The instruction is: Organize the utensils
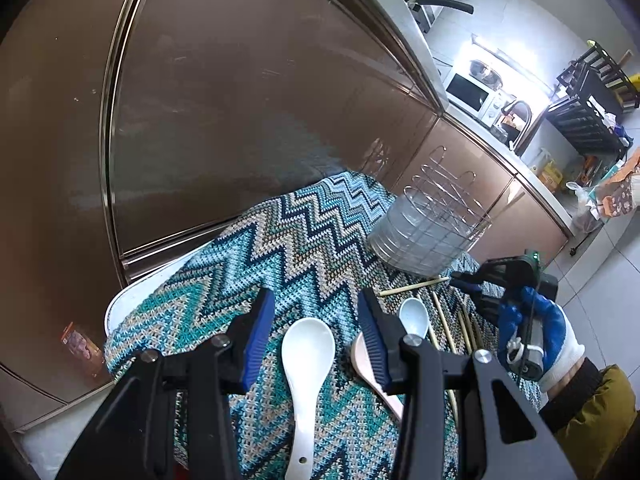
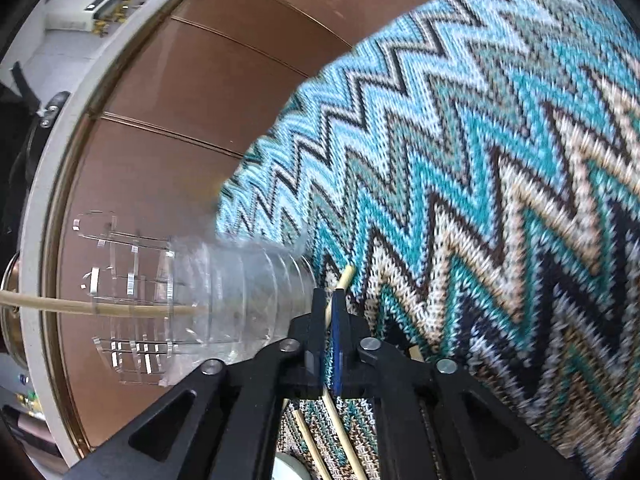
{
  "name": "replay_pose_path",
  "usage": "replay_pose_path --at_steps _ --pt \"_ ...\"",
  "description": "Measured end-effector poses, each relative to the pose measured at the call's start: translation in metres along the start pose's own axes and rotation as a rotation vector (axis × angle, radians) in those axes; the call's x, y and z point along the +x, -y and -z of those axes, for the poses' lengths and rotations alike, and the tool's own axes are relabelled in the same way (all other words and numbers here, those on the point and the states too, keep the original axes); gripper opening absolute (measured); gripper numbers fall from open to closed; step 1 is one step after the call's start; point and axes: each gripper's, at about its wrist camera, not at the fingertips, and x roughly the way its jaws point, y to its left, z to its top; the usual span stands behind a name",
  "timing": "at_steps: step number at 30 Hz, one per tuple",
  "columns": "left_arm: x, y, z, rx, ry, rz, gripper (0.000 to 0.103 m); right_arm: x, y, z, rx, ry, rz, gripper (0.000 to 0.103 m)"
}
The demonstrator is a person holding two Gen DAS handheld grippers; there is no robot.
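Left tongs [image 1: 316, 320]: released — blue pads spread wide, low over the cloth [image 1: 280, 240], nothing between them.
White spoon [image 1: 306, 364]: lies on the cloth between the left fingers, bowl pointing away from the camera, handle toward it; no pad touches it.
Pink spoon [image 1: 370, 380]: lies just right of the white spoon, largely hidden under the right finger of the left tongs.
Pale-blue spoon [image 1: 414, 316]: lies beyond the pink spoon, bowl up, near the loose chopsticks.
Right tongs [image 2: 331, 300]: clenched on a chopstick [image 2: 345, 278], the stick pinched between the pads, its blunt end rising past the tips and its length running back under the body.
Right hand [image 1: 536, 336]: in a blue-and-white glove, grips the right tool at the right edge of the worktop.
Loose chopsticks [image 1: 444, 320]: several lie on the cloth between the spoons and the right tongs; one more [image 1: 412, 286] lies crosswise in front of the holder.
Holder [image 1: 424, 232]: clear ribbed cup inside a wire frame, standing on the far right part of the cloth; in the right wrist view one chopstick [image 2: 80, 305] crosses in front of it — whether it is inside cannot be told.
Cloth: zigzag knit in blue, teal and beige, covering the worktop [image 1: 132, 296].
Background: brown cabinet doors [image 1: 240, 100] behind the worktop.
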Motion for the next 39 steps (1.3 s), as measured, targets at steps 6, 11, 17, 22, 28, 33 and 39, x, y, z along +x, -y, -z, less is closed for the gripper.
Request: replay_pose_path --at_steps 6,11,17,22,28,33,39 --pt "0.001 -0.006 0.0 -0.018 -0.004 -0.009 0.041 0.009 0.006 0.0 0.081 0.008 -0.008 0.028" --pt "0.006 -0.009 0.003 -0.035 -0.013 -0.004 0.041 0.015 -0.007 0.002 0.019 0.021 0.103 0.01" --pt "0.006 -0.012 0.004 -0.043 -0.016 -0.003 0.041 0.027 -0.008 0.003 0.037 0.036 0.074 0.01" --pt "0.004 -0.014 0.004 -0.051 -0.014 -0.007 0.041 0.027 -0.01 0.004 0.032 0.043 0.073 0.01" --pt "0.003 -0.01 0.006 -0.048 -0.022 -0.009 0.041 0.038 -0.023 0.002 -0.012 0.041 0.108 0.008" --pt "-0.001 -0.008 0.005 -0.039 -0.018 -0.022 0.041 0.031 -0.017 0.002 0.003 0.062 0.024 0.007" --pt "-0.005 -0.002 0.004 -0.031 -0.013 -0.024 0.041 -0.015 -0.01 -0.005 0.024 0.153 -0.137 0.005"
